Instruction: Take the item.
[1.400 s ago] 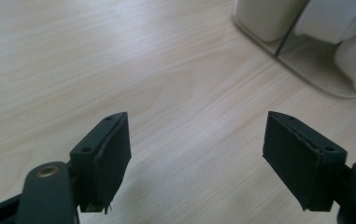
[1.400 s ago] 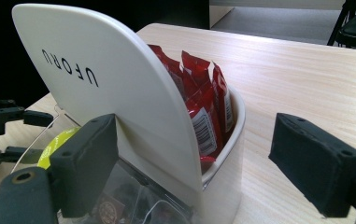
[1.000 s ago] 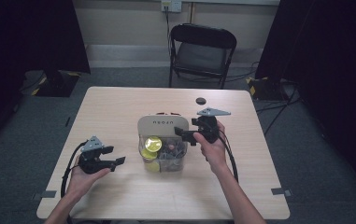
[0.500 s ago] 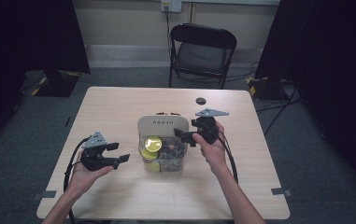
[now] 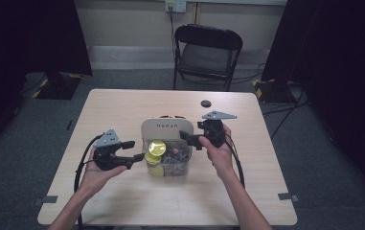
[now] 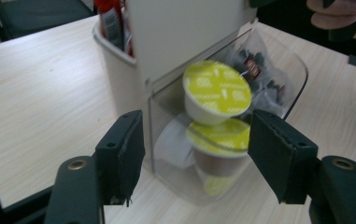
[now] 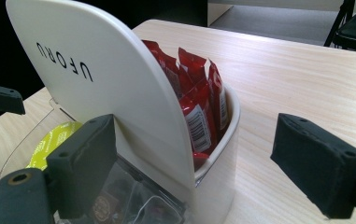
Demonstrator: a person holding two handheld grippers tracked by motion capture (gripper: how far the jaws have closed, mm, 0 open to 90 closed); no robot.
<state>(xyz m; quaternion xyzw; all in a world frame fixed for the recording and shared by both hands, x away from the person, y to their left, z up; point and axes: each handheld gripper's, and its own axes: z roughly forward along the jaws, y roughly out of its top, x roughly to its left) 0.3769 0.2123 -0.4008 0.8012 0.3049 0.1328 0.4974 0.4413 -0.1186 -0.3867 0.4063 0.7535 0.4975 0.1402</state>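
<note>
Between the left tool's (image 6: 192, 154) narrowing, empty jaws, the yellow-lidded capsule (image 6: 217, 95) seems tilted, lid facing the camera.

A white organizer (image 5: 166, 130) stands mid-table, red sachets (image 7: 199, 109) upright at its far side, yellow-lidded capsules (image 6: 217, 95) in its clear near bin.

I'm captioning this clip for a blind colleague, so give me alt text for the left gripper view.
A yellow-lidded coffee pod sits atop another pod inside a clear bin, seen between the left gripper's two black jaws, which stand apart with nothing between them. Behind stand a white organizer with red packets on a wooden table.
</note>
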